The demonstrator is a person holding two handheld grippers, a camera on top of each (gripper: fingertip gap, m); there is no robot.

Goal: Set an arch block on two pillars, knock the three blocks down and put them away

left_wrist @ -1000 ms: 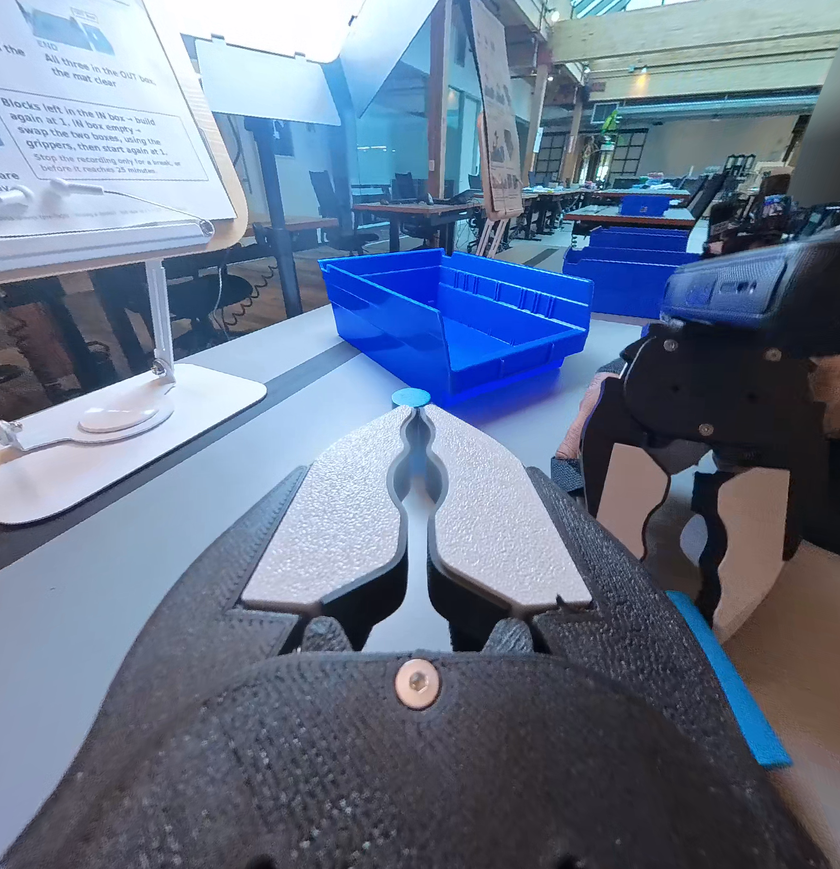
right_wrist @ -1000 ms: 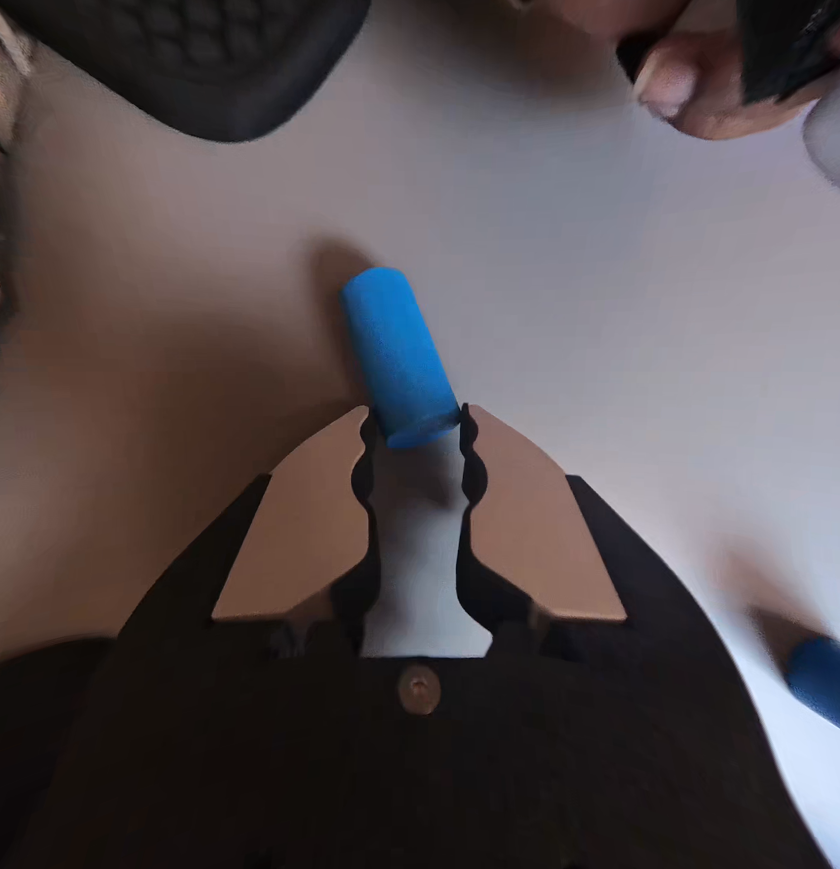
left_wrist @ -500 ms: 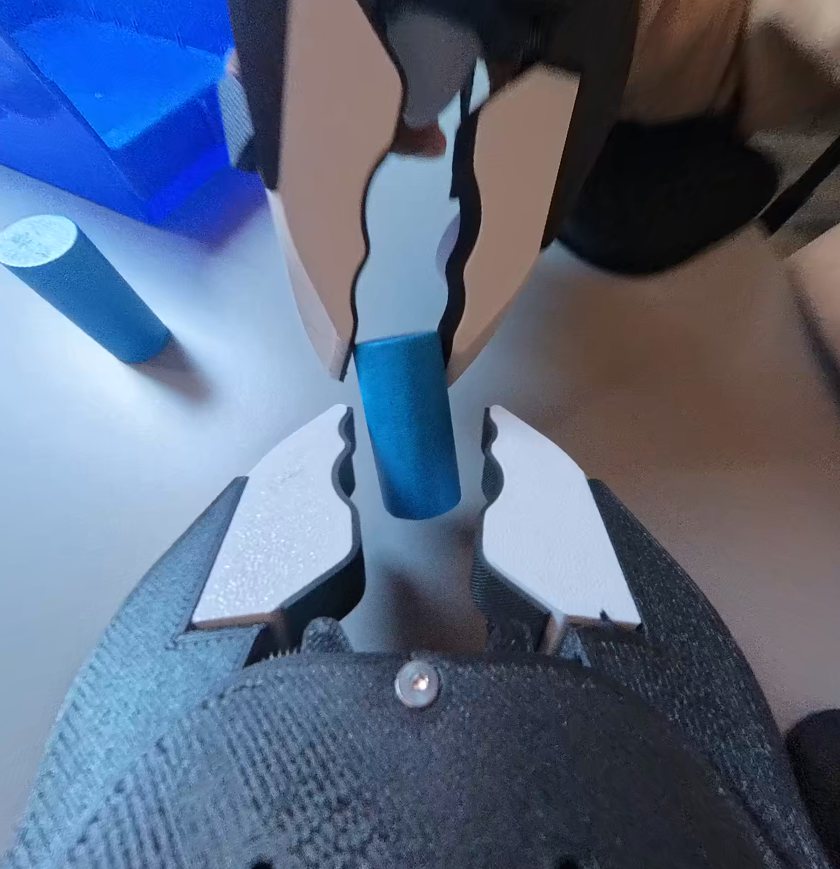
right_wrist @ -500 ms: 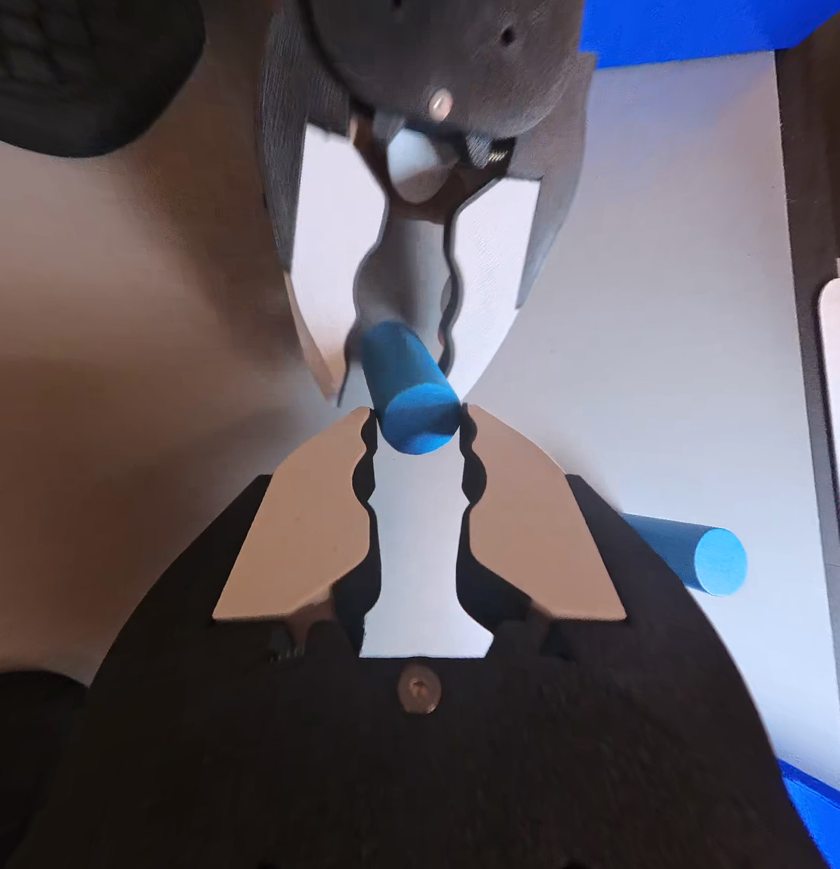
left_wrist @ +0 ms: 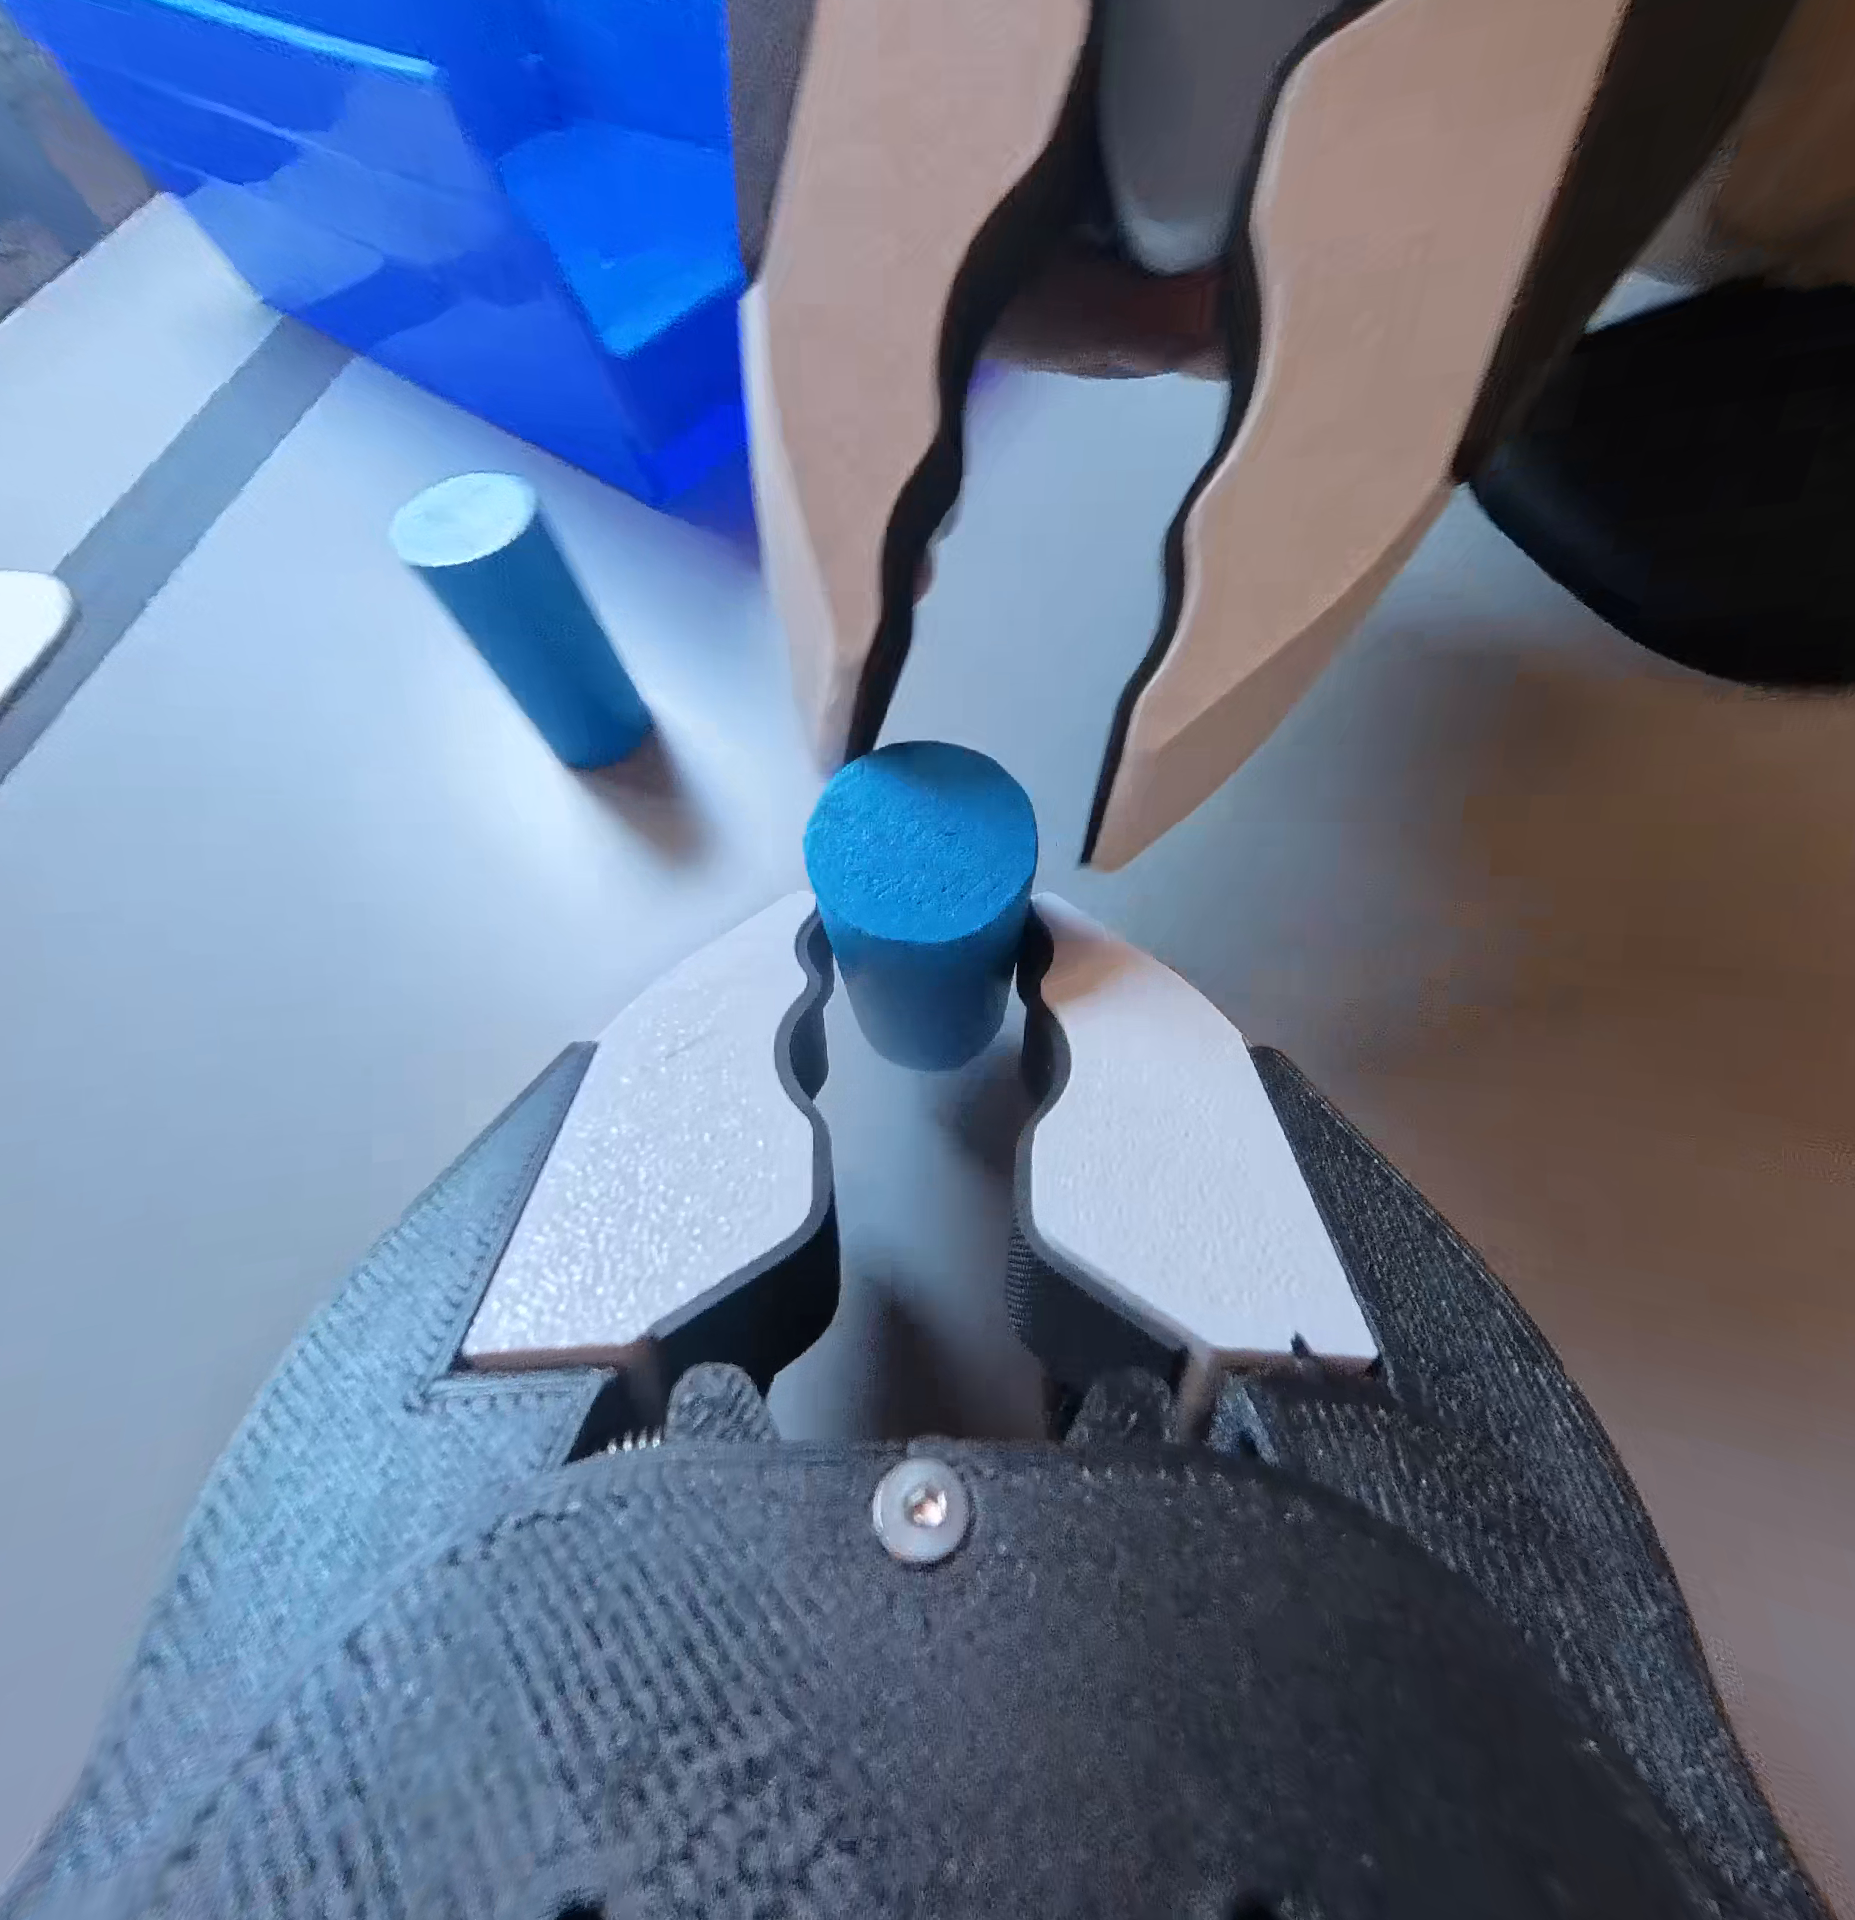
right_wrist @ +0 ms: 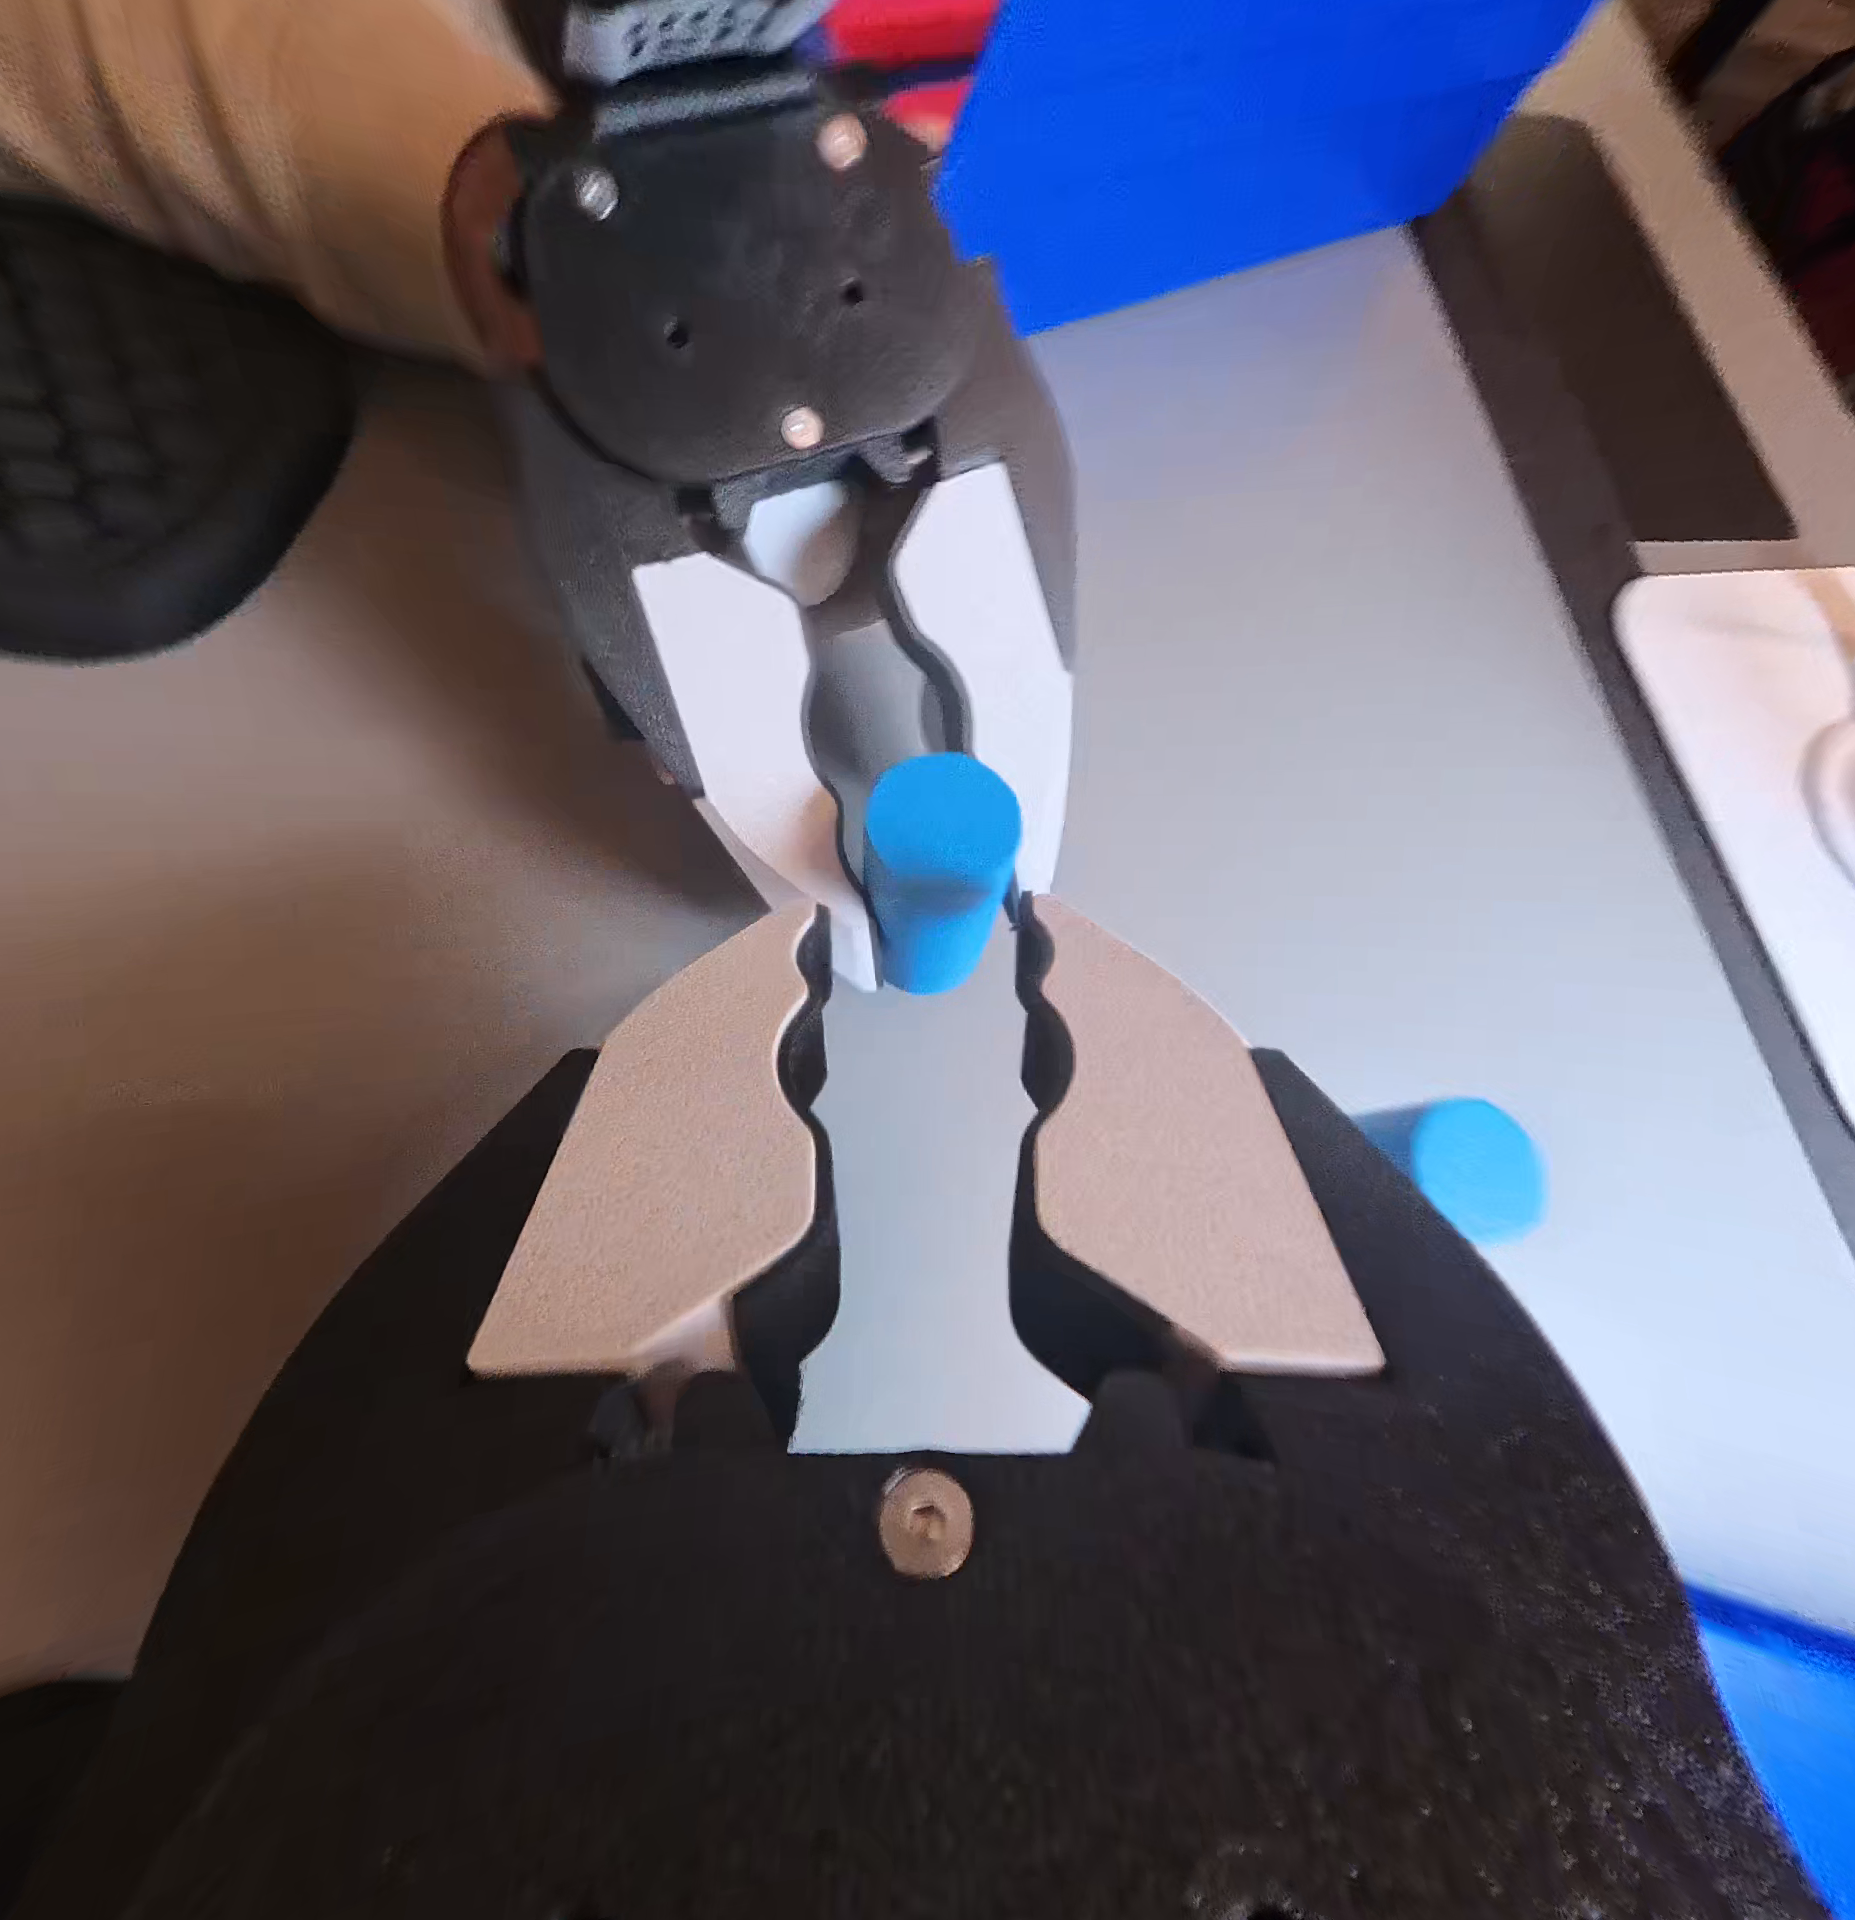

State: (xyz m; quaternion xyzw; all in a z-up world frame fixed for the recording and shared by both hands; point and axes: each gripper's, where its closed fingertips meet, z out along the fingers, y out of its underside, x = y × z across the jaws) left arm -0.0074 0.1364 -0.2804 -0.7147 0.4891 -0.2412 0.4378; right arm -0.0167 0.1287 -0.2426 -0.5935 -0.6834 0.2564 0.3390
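Observation:
My left gripper (left_wrist: pixel 923 925) is shut on a blue cylinder pillar (left_wrist: pixel 923 935), which stands upright between its white pads. The right wrist view shows the same grasp, with the white fingers (right_wrist: pixel 736 707) clamped on the pillar (right_wrist: pixel 938 883). My right gripper (right_wrist: pixel 923 925) is open; its tan fingers (left_wrist: pixel 1307 468) hang just beyond the pillar's top without pressing on it. A second blue pillar (left_wrist: pixel 518 613) stands free on the grey table to the left, and also shows in the right wrist view (right_wrist: pixel 1463 1164). No arch block is in view.
A blue bin (left_wrist: pixel 466 208) stands behind the free pillar and shows in the right wrist view (right_wrist: pixel 1214 135). A white stand base (right_wrist: pixel 1754 790) lies to the side. A person's sleeve (right_wrist: pixel 227 135) and a black mesh object (right_wrist: pixel 123 416) are near the table's edge. Across from one pair of fingers to the other is roughly 4 cm.
My left gripper swung down, opened around the pillar that my right gripper held, and closed on it. My right gripper let the pillar go and drew back a little.

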